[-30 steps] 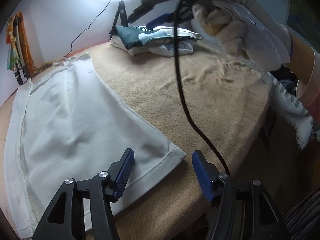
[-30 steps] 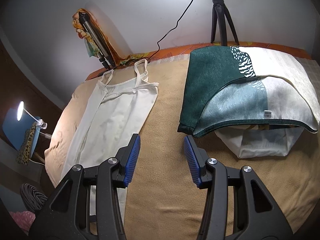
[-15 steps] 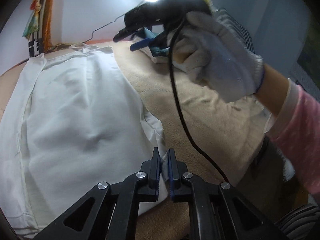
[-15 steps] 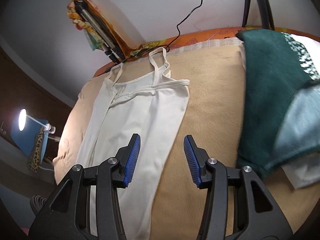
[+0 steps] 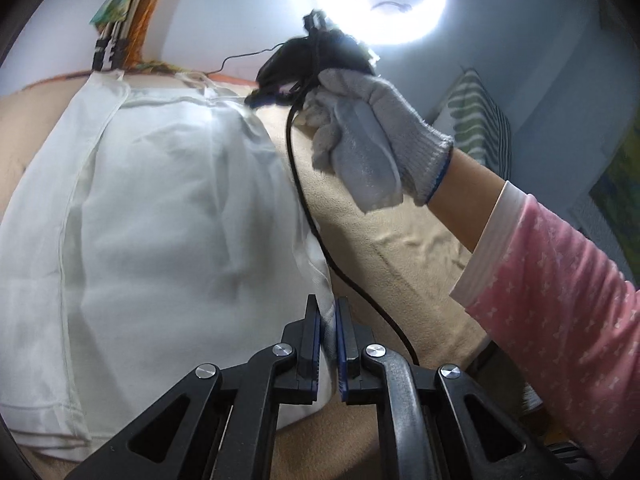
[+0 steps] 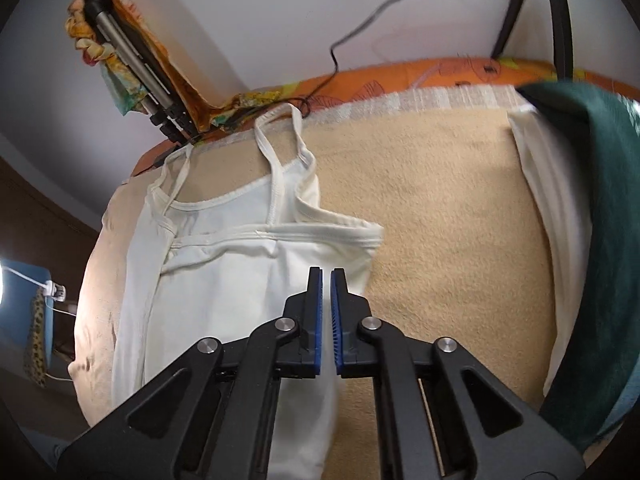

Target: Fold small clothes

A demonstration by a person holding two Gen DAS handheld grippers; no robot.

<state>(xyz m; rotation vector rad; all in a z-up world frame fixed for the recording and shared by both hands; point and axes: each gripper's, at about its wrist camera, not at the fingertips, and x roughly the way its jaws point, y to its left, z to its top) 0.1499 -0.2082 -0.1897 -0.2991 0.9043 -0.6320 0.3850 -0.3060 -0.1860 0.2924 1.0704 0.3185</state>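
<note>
A white camisole [image 5: 160, 220] lies flat on the beige blanket [image 5: 400, 248], straps toward the wall. My left gripper [image 5: 328, 344] is shut on its lower right hem corner, with white cloth between the blue pads. In the right wrist view the camisole [image 6: 224, 288] shows its straps and top edge. My right gripper [image 6: 326, 304] is shut on the camisole's upper right side near the armpit; the pads stand almost together with cloth under them. In the left wrist view the right gripper [image 5: 276, 92] shows as a dark blur held by a gloved hand [image 5: 360, 140].
A dark green and white pile of clothes [image 6: 592, 200] lies at the right on the blanket [image 6: 440, 208]. A folded tripod with coloured cloth [image 6: 132, 68] leans at the wall. A black cable [image 5: 304, 200] hangs from the right gripper. A ring light [image 5: 380, 0] glares above.
My right gripper has moved left onto the camisole's upper right side and closed. My left gripper closed on the hem corner earlier and has lifted it slightly.
</note>
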